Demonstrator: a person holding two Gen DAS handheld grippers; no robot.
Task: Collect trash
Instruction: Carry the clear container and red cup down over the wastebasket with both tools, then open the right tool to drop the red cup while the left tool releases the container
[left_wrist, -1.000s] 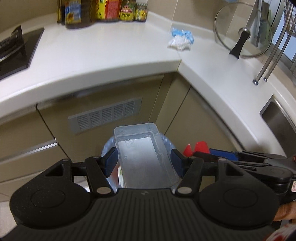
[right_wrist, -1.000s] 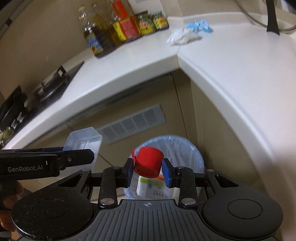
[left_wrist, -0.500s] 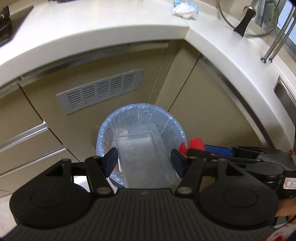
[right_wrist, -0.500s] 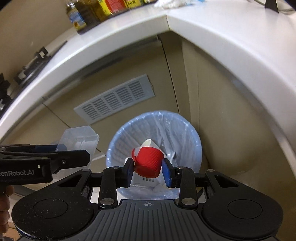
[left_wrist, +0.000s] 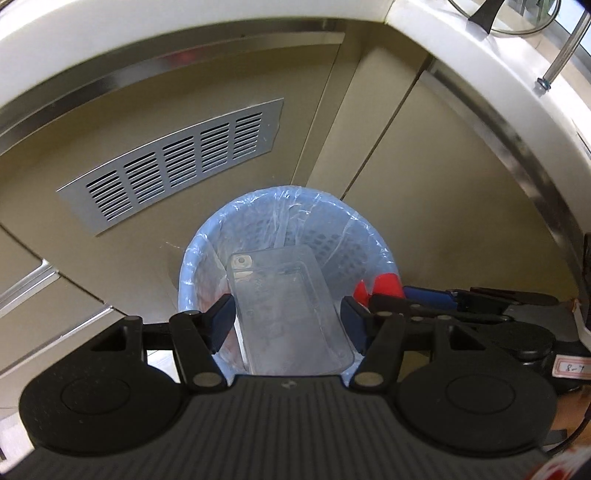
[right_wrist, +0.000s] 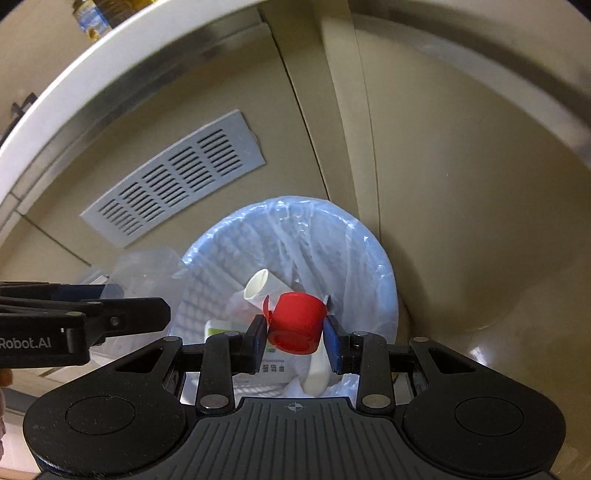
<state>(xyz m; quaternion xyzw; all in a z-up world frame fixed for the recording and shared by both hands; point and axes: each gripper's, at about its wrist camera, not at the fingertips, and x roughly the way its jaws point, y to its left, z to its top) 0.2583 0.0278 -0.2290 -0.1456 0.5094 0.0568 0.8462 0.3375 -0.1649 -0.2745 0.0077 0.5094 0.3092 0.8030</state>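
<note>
A clear plastic container (left_wrist: 284, 306) sits lengthwise between the blue pads of my left gripper (left_wrist: 288, 318), which is shut on it. It hangs over the mouth of a blue trash bin (left_wrist: 201, 243) lined with a thin plastic bag. My right gripper (right_wrist: 294, 332) is shut on a red bottle cap (right_wrist: 295, 321), also above the bin (right_wrist: 384, 266). Inside the bin lie a white tube (right_wrist: 258, 286) and a white carton with a green label (right_wrist: 221, 328). Each gripper shows at the edge of the other's view, side by side.
The bin stands on the floor in the inner corner of beige cabinets. A grey vent grille (left_wrist: 173, 162) is on the cabinet behind it, with drawer handles (left_wrist: 29, 288) to the left. The white countertop edge (left_wrist: 110, 48) overhangs above, with a glass lid (left_wrist: 491, 14) on it.
Both grippers have sunk from counter height toward the bin, which now looks larger and fills the middle of each view. The container and the cap remain gripped.
</note>
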